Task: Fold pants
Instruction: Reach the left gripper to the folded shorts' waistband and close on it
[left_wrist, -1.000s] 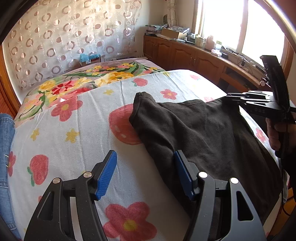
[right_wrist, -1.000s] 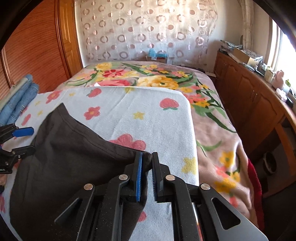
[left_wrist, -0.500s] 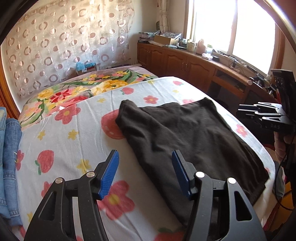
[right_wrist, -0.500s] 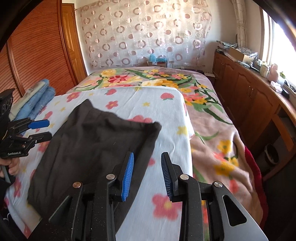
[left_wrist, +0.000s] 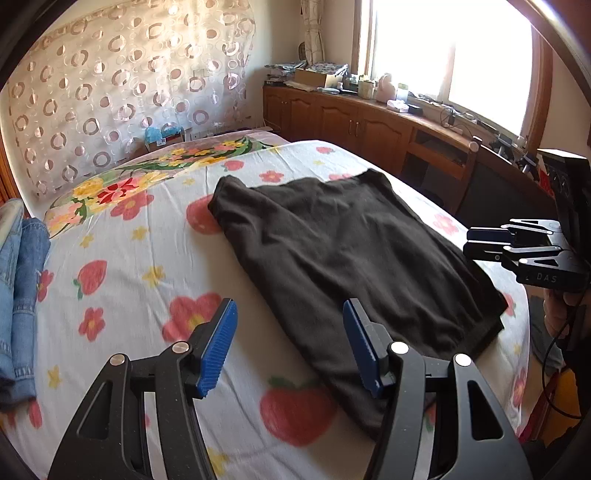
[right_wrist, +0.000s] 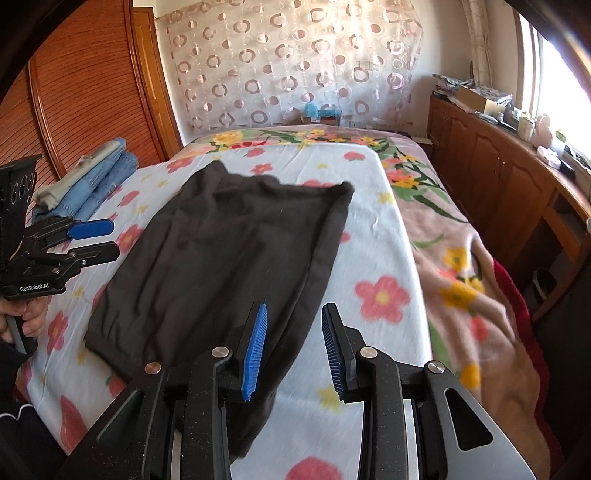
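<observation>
Lying flat, pants (left_wrist: 343, 251) beside folded jeans (left_wrist: 18, 288); both grippers' jaws parted, empty.

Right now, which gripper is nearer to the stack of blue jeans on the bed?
Left. The left gripper hangs open on the side of the black pants where the stack of blue jeans lies. The right gripper, also open, is on the pants' far side.

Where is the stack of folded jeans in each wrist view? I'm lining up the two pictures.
Left wrist view: folded jeans at the far left edge, on the bed.
Right wrist view: folded jeans upper left, beside the wooden wardrobe.
Shared landmark: the black pants spread mid-bed in both.
</observation>
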